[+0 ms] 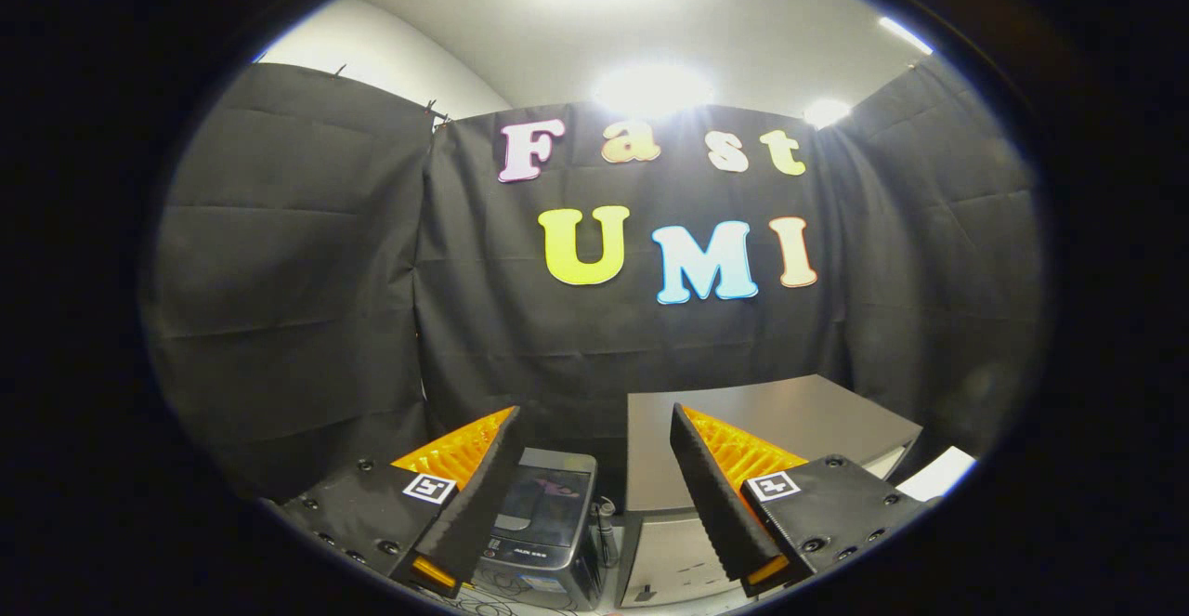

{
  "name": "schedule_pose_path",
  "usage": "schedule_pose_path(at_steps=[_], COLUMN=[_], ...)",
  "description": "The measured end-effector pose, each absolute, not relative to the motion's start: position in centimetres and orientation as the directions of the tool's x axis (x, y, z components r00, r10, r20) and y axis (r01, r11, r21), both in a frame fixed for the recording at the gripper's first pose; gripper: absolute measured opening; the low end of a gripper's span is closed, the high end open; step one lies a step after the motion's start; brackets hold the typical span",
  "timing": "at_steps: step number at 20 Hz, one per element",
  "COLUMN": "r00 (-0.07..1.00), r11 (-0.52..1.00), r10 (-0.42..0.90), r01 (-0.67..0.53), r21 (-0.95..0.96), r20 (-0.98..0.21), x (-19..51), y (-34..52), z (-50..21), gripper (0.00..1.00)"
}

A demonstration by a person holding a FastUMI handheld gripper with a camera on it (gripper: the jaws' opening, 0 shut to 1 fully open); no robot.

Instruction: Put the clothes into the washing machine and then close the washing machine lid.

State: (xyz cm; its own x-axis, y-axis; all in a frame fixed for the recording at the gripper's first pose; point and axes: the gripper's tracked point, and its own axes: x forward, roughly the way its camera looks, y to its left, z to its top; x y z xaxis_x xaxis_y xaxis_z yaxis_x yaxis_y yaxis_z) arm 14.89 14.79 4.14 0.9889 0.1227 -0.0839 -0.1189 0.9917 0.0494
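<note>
Gripper (pixel 594 425) held level and high, fingers spread wide apart with nothing between them.

Beyond the fingers hangs the black cloth wall (pixel 576 356) of the booth. Below it, ahead of the right finger, stands a grey cabinet (pixel 790 412) with a flat bare top. Just beside it, ahead of the left finger, sits the small washing machine (pixel 543 528), its dark see-through lid (pixel 543 504) lying shut; something pink shows faintly through it. A thin dark upright part (pixel 606 528) stands in the gap between machine and cabinet.

Black cloth walls (pixel 307 272) are enclosing the booth; ceiling lights (pixel 650 88) are glaring above. A grey cabinet (pixel 799 416) is standing against the cloth.
</note>
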Motion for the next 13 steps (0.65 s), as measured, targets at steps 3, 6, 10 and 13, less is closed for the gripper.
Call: schedule_pose_path(at_steps=[3, 6, 10, 13], r00=[0.992, 0.993, 0.994, 0.994], r11=[0.993, 0.994, 0.994, 0.994], r10=[0.106, 0.099, 0.093, 0.092], r01=[-0.103, -0.095, -0.089, -0.088], r21=[0.055, 0.057, 0.059, 0.063], r20=[-0.068, -0.064, -0.066, -0.066], x=[13.2, 11.8, 10.5, 9.8], y=[12.4, 10.6, 8.7, 7.8], z=[4.9, 5.2, 5.5, 5.6], gripper=[0.98, 0.98, 0.98, 0.98])
